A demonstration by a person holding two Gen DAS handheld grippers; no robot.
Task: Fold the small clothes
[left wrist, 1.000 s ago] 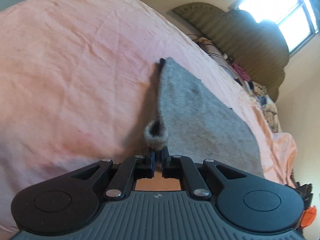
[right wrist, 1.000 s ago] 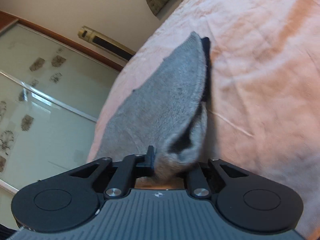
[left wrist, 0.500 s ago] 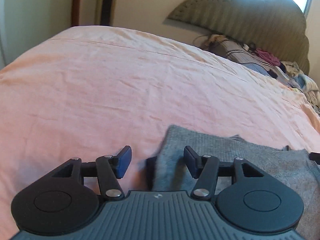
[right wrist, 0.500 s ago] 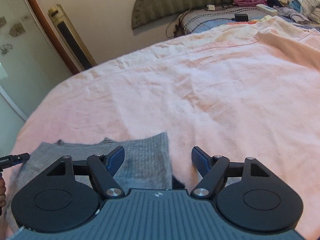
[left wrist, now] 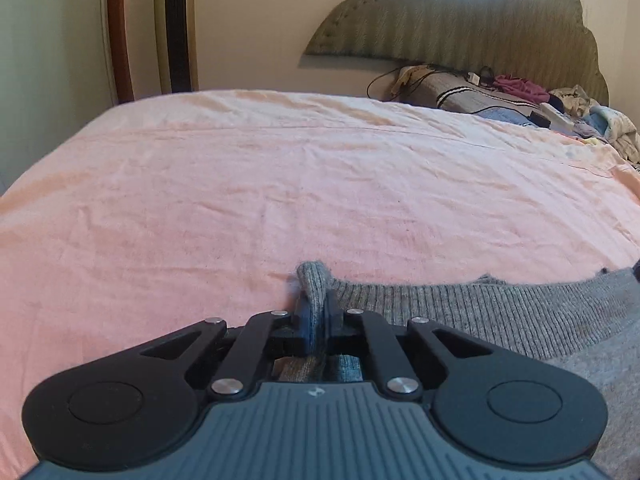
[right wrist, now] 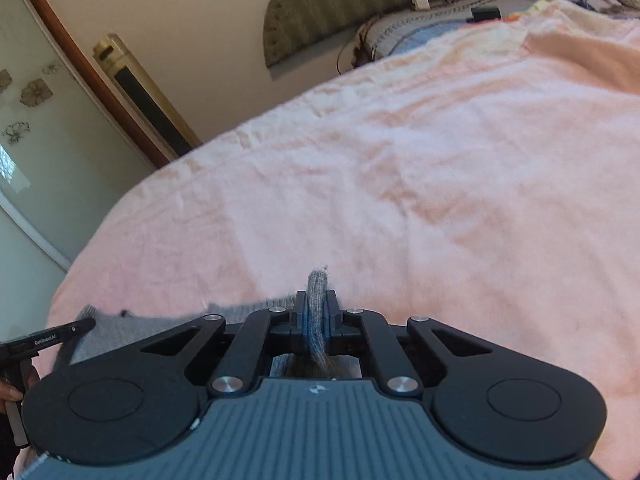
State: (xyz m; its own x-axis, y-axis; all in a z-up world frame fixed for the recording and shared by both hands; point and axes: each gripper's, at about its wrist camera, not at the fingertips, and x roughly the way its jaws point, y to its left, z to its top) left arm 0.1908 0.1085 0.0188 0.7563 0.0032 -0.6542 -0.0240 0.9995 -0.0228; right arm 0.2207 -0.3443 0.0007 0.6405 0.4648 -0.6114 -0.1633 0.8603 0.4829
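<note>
Looking through the left wrist camera, I see my left gripper (left wrist: 316,316) clamped on a pinched-up fold of the grey knit garment (left wrist: 500,320), a ribbed edge bunched between the pads. The rest of the garment spreads flat to the right across the near part of the pink bedsheet (left wrist: 280,184). Far off, a padded headboard (left wrist: 460,28) stands against the wall, with a heap of mixed clothes (left wrist: 560,108) just below it.

Through the right wrist camera, my right gripper (right wrist: 316,316) is likewise closed tight on a raised fold of the same garment (right wrist: 120,328), a grey loop standing up between the pads. The cloth trails off to the left along the sheet (right wrist: 440,168), where the tip of the other gripper (right wrist: 60,334) shows at the frame's edge, touching or just over the cloth; I cannot tell which. A glass sliding door (right wrist: 36,128) fills the left background.
</note>
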